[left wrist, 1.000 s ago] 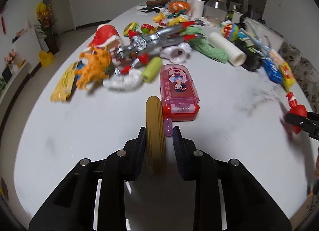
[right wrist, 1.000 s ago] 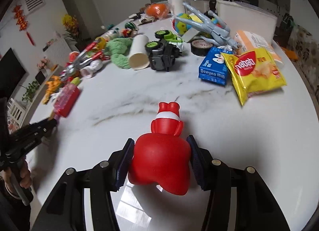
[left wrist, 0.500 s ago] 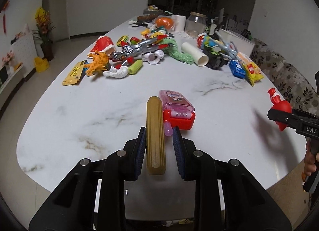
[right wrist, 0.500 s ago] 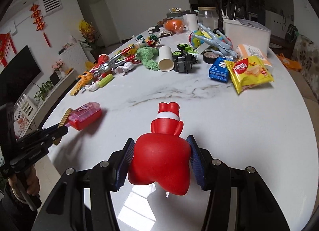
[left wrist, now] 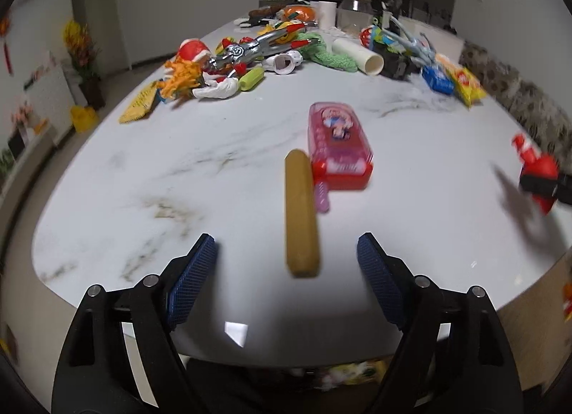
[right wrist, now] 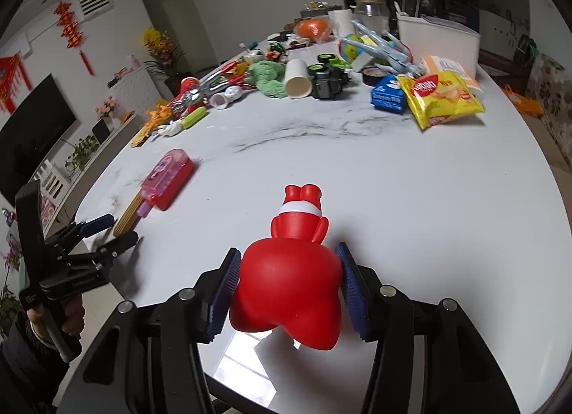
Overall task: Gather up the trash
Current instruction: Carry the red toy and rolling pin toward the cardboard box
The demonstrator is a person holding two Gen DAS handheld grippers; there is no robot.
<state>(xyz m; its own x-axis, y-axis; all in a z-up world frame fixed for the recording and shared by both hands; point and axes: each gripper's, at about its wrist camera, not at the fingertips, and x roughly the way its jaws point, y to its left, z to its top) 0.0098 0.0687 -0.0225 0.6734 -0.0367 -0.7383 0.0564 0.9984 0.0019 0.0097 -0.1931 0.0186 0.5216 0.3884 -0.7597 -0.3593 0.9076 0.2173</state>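
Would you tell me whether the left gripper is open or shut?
Open: the left gripper has just been opening, pads clear of the tan stick between them.

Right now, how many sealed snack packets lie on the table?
3: a yellow wafer bag beside a blue packet at the far right, a yellow wrapper at the left. The clutter may hide more.

Between the open jaws of the left gripper [left wrist: 286, 257] the tan ridged stick [left wrist: 301, 215] is smeared by motion, so it is unclear whether it rests on the surface [left wrist: 143, 171]. Right of these jaws, the red toy [left wrist: 536, 173] is blurred and partly cut by the picture's edge. Below the jaws, under the surface's rim, some colourful things [left wrist: 352, 373] are too blurred to identify.
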